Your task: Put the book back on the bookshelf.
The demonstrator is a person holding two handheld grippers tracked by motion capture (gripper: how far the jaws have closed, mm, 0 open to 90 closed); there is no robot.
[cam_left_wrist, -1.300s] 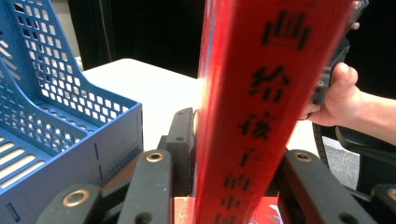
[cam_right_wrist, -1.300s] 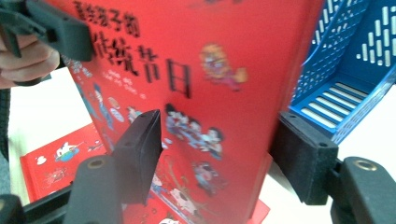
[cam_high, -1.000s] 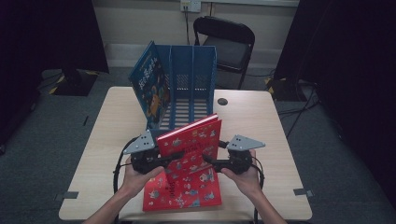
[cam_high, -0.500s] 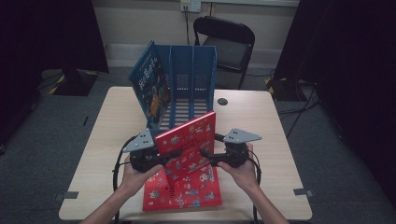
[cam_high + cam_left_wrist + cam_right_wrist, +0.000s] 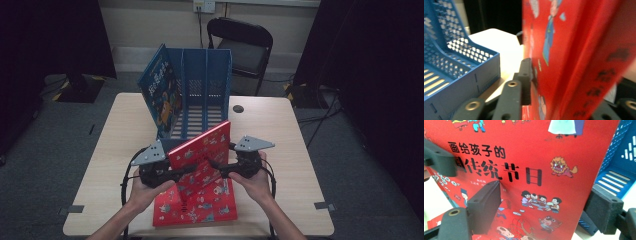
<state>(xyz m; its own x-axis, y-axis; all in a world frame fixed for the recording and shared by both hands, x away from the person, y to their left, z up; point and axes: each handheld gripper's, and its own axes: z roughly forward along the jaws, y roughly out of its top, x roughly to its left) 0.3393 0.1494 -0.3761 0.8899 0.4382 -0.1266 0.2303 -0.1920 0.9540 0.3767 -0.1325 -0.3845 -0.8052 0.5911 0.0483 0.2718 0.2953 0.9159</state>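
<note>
A red picture book [image 5: 200,150] is lifted on edge, tilted, above a second red book [image 5: 200,206] lying flat near the table's front. My left gripper [image 5: 186,171] is shut on the raised book's lower left part; the left gripper view has the book [image 5: 574,50] clamped between the jaws. My right gripper [image 5: 216,169] stands open at the book's cover [image 5: 536,157], its left pad [image 5: 484,207] against the cover and its right pad [image 5: 604,212] beside the book's edge. Behind stands a blue file rack [image 5: 205,85] with a blue book [image 5: 160,95] leaning in its left slot.
The rack's front lip [image 5: 474,75] is close to the left jaw, and its mesh wall [image 5: 621,170] lies just past the book. A small black disc [image 5: 238,108] lies right of the rack. Bare wooden table [image 5: 115,145] spreads to the left. A black chair [image 5: 245,45] stands behind.
The raised red book has tipped steeper, towards upright. The right gripper has shifted slightly left, closer to the cover. The left gripper has kept its hold.
</note>
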